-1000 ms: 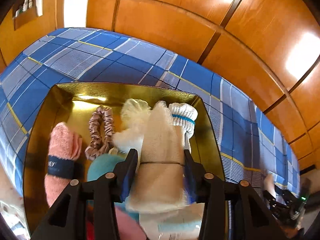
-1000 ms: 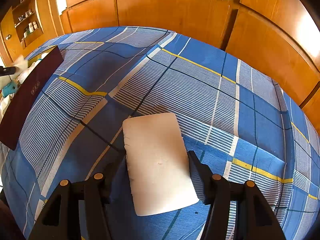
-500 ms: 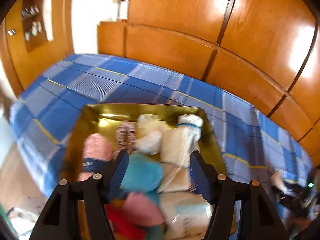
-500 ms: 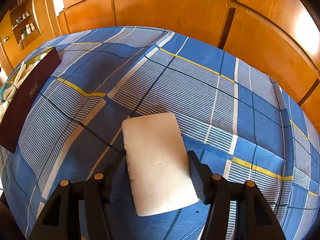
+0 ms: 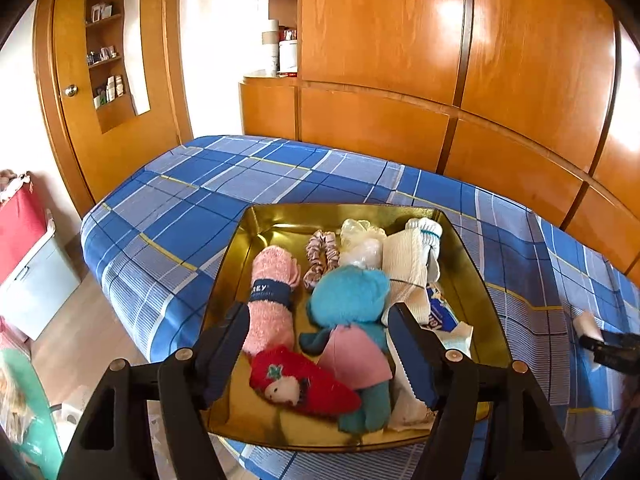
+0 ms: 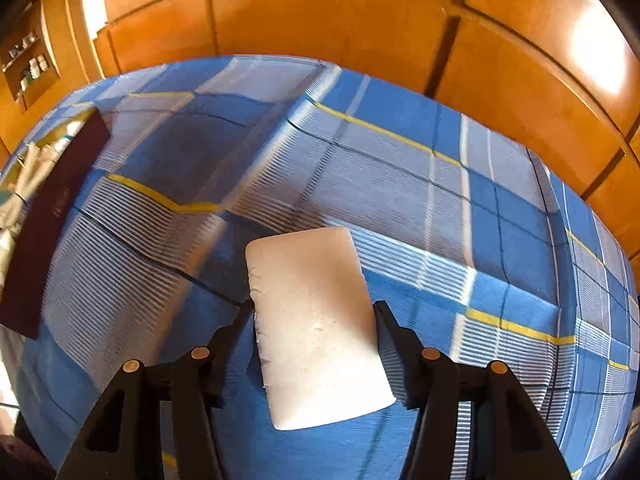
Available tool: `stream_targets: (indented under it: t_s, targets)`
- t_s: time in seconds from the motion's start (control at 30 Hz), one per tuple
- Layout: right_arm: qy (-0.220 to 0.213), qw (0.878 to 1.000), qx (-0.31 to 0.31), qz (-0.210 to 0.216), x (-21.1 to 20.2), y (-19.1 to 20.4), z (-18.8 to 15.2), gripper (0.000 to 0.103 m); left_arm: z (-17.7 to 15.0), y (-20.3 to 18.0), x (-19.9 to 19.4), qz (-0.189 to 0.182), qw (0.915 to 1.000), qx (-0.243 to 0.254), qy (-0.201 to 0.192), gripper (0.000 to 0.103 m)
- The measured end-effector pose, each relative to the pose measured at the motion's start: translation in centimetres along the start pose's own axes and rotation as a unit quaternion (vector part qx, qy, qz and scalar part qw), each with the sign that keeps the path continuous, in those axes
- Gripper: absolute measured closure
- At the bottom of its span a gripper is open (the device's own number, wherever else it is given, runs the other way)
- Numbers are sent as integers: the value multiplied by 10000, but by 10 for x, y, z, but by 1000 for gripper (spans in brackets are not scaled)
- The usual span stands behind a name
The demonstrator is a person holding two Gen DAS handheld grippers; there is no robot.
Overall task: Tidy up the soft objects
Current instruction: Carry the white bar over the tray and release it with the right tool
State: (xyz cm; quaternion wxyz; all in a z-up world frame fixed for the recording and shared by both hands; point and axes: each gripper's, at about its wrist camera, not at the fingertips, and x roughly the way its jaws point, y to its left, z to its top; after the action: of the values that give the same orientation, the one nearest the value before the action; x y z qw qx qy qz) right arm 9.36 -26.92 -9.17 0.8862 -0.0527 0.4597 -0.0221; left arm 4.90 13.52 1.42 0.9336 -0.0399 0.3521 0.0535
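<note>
In the left wrist view a gold tray [image 5: 472,280] on the blue plaid bed holds several soft things: a rolled pink towel [image 5: 270,304], a teal plush toy [image 5: 350,300], a red plush [image 5: 300,386], a scrunchie [image 5: 320,254] and a rolled white cloth [image 5: 406,268]. My left gripper [image 5: 318,348] is open and empty, raised above the tray's near end. In the right wrist view my right gripper [image 6: 314,332] is shut on a white foam sponge [image 6: 312,320], held just above the bedspread. The tray shows from outside as a dark red wall [image 6: 48,220] at far left.
Wooden wardrobe panels [image 5: 440,80] stand behind the bed. The bed's left edge [image 5: 96,248] drops to a wooden floor with a red and white box [image 5: 24,260]. The right gripper with the sponge shows at the right edge of the left wrist view [image 5: 600,338].
My left gripper let go of the rolled white cloth in the tray, opened, and pulled up and back. My right gripper lifted slightly with the sponge.
</note>
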Motion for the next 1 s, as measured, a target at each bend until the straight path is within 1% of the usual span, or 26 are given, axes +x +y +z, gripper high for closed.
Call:
stream_targets:
  t_s: [0.13,0.27,0.4,0.47,0.53,0.6,0.7,0.77,0.9,0.93,0.97,1.0]
  targets:
    - [-228,9991,-151,338,-19,32,16,46,-5,5,1,-13,9999,-111,48,31]
    - [-485,9947,-479,764,-40,78,36,46,-9,9,1,15,9998,-172,73,31]
    - [-677,9855,-871,1287,-60,134,54,46,-11,15,3,59,9997,-224,99,31]
    - [-711,9797,-1060,1548,-68,163,62,46,-12,19,4,76,9996,-263,118,31]
    - [-715,9746,-1207,1746,-72,185,67,46,-14,24,5,82,9994,-315,137,31]
    - [-659,9697,-1332,1939,-72,213,76,45,-15,30,5,99,9991,-379,138,31]
    - [-560,9672,-1452,2005,-64,246,84,45,-17,39,5,141,9987,-476,127,30]
    - [-415,9666,-1492,2041,-52,266,88,45,-19,46,4,177,9983,-546,122,30]
    - [-136,9705,-1631,1773,-22,298,89,44,-22,58,4,252,9975,-650,134,30]
    - [-87,9708,-1678,1712,-16,300,85,44,-22,60,4,259,9973,-666,144,30]
    - [-55,9710,-1722,1656,-10,305,83,42,-23,62,5,263,9971,-690,156,28]
    - [-43,9714,-1747,1607,-8,307,81,42,-24,63,5,267,9971,-699,163,25]
